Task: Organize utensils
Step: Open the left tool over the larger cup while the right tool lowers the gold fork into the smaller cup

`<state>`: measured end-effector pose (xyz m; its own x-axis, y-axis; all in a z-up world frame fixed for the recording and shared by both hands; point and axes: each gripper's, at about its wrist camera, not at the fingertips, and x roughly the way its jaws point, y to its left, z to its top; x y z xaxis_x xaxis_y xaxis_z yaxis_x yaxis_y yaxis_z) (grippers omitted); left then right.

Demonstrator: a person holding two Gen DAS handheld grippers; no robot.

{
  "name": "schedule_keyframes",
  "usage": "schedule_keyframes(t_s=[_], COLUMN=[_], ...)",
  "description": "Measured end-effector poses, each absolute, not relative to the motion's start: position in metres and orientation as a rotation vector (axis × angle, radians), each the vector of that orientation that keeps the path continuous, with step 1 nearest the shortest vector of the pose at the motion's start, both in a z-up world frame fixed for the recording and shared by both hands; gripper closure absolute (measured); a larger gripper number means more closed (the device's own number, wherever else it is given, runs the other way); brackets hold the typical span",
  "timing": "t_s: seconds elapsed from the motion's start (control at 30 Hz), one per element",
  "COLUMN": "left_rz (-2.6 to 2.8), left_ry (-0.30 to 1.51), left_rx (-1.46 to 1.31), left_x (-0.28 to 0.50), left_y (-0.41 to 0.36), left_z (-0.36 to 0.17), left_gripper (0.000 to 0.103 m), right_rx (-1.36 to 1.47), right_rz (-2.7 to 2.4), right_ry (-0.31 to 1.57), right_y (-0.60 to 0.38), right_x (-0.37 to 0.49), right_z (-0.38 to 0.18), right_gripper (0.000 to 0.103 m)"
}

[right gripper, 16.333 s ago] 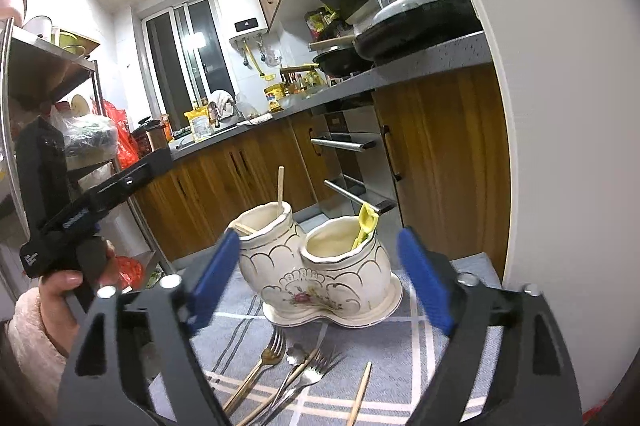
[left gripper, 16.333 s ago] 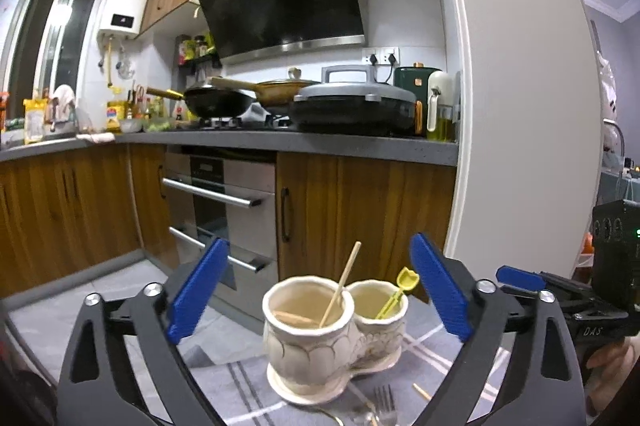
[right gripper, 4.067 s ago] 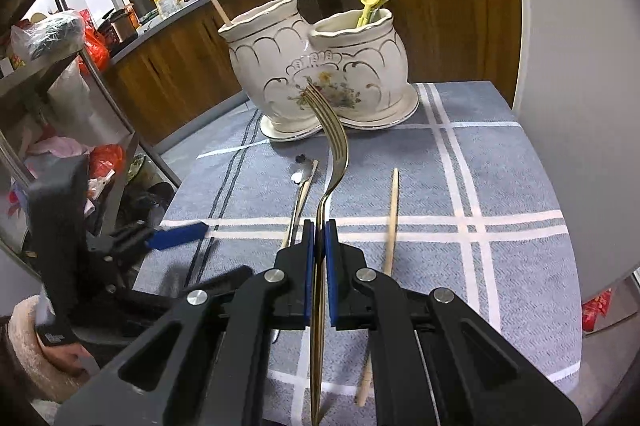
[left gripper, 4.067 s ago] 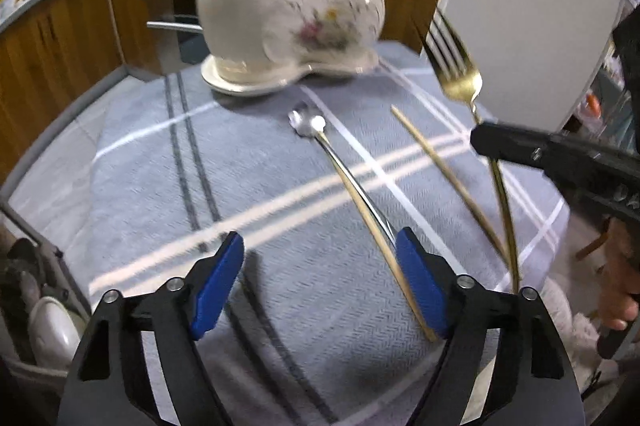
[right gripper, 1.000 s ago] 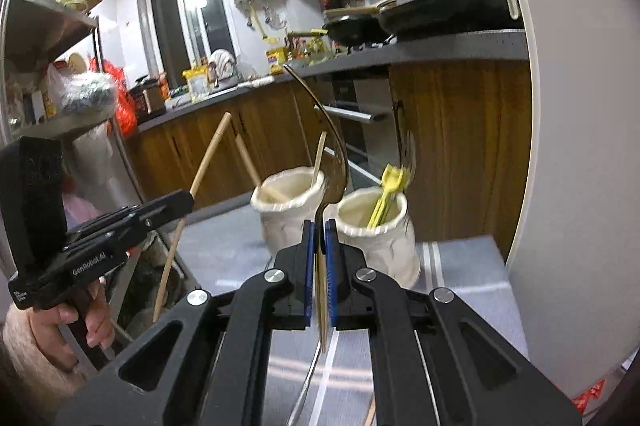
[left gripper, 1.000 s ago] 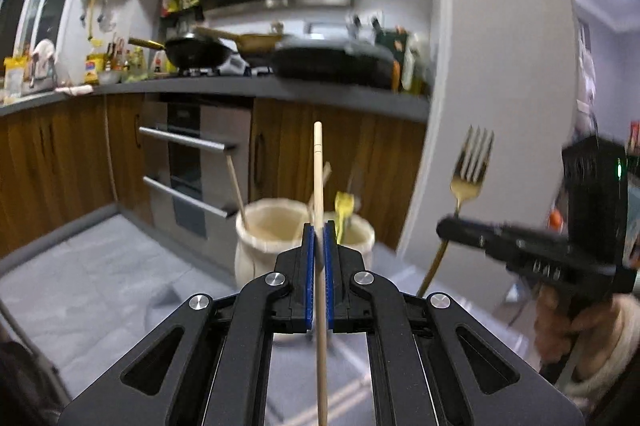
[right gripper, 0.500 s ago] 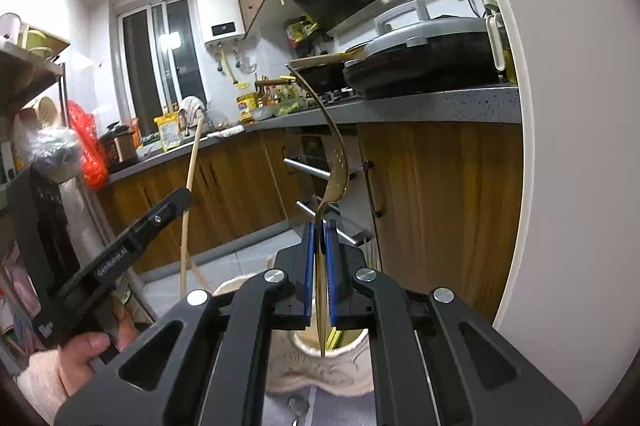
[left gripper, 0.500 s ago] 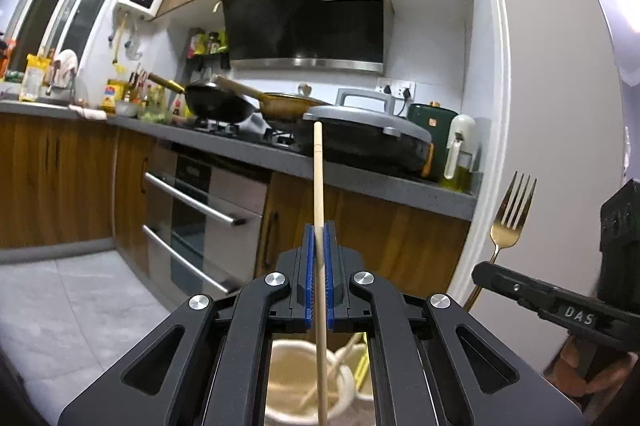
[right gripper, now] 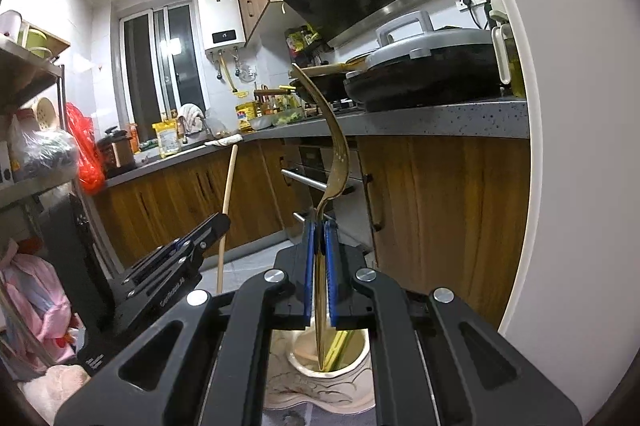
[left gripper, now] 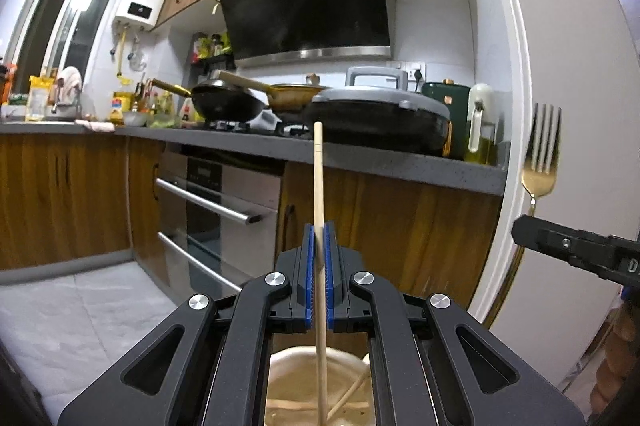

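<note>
- The left gripper (left gripper: pixel 318 250) clamps a wooden chopstick (left gripper: pixel 318 186) upright at frame centre, its lower end reaching down over the cream holder's (left gripper: pixel 296 362) open mouth at the bottom edge.
- The right gripper (right gripper: pixel 319 246) pinches a gold fork (right gripper: pixel 334 154) by the handle, tines curving to the upper centre, handle tip over the holder's other cup (right gripper: pixel 340 366) below.

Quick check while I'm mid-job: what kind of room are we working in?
A home kitchen, by the look of it: a black range hood over a stove with pans, a built-in oven under the grey countertop, and wooden cabinets.
</note>
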<state>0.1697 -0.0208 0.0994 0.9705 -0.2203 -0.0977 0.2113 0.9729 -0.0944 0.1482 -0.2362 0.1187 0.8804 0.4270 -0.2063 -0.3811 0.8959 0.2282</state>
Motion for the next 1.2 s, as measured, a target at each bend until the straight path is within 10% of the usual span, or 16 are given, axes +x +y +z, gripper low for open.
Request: schedule_keyframes(t_s=[0.5, 0.87, 1.2], left_rz=[-0.227, -0.192, -0.169], left_ry=[0.121, 0.159, 0.173], left_rx=[0.006, 0.005, -0.005], left_x=[0.148, 0.132, 0.116], left_y=[-0.017, -0.002, 0.014], left_z=[0.086, 0.077, 0.077], left_gripper=[0.096, 0.056, 0.055], right_rx=[0.177, 0.165, 0.198], right_rz=[0.415, 0.425, 0.377], right_ry=[0.396, 0.436, 0.467], right_y=[-0.233, -0.228, -0.234], right_x=[0.173, 0.186, 0.198], right_z=[0.059, 0.048, 0.044], right_gripper=[0.097, 0.097, 0.096])
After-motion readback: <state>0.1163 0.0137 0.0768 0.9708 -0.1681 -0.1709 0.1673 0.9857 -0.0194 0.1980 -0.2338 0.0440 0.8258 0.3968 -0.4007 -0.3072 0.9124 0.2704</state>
